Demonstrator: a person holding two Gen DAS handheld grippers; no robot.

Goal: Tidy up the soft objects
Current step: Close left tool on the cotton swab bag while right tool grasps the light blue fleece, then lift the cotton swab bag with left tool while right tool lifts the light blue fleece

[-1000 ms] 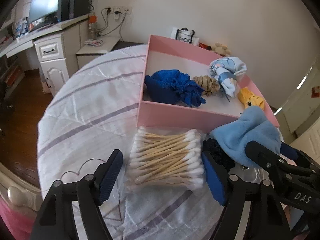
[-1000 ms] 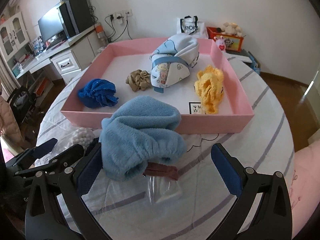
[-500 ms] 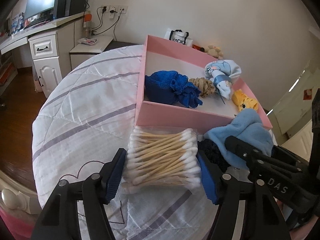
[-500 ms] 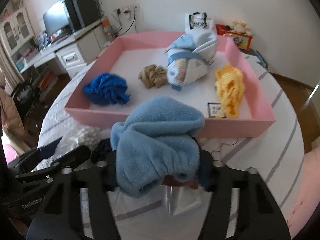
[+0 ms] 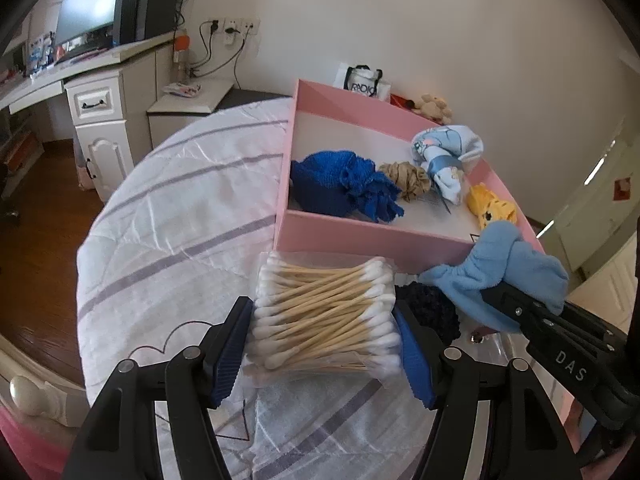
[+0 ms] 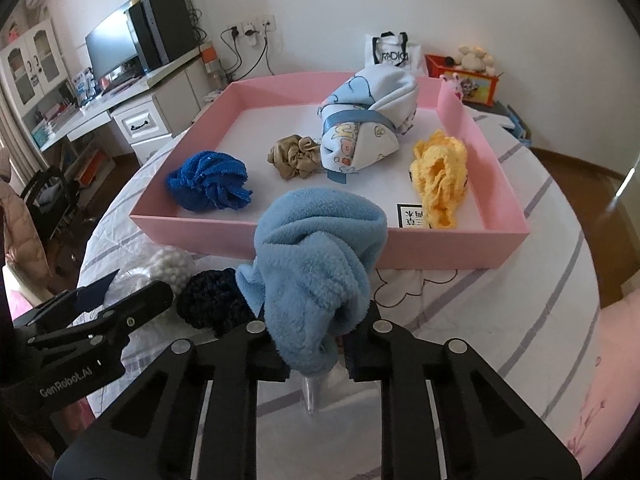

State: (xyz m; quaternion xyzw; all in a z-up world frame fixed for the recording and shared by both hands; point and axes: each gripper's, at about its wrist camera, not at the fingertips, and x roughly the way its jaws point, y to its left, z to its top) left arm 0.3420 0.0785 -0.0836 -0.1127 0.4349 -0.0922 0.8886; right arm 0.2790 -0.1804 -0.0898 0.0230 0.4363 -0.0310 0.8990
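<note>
My left gripper (image 5: pixel 322 350) is shut on a clear pack of cotton swabs (image 5: pixel 324 312) that lies on the striped tablecloth, one blue pad against each end. My right gripper (image 6: pixel 316 344) is shut on a light blue fleece cloth (image 6: pixel 316 256), bunched up in front of the pink tray (image 6: pixel 320 240). In the tray lie a dark blue cloth (image 6: pixel 210 186), a tan scrunchie (image 6: pixel 296 156), a patterned white-and-blue bundle (image 6: pixel 364 128) and a yellow knitted piece (image 6: pixel 440 178). A dark navy knitted item (image 6: pixel 212 304) sits on the table between the two grippers.
A clear plastic piece (image 6: pixel 312 392) lies under the fleece cloth. The round table's edge (image 5: pixel 86 320) drops off to the left onto a wooden floor. A white desk with a monitor (image 5: pixel 86 26) stands beyond, and a white bag (image 6: pixel 390 54) and toys are behind the tray.
My right gripper's jaws went from wide open to shut on the light blue fleece cloth, bunching it. My left gripper's pads closed in onto the swab pack.
</note>
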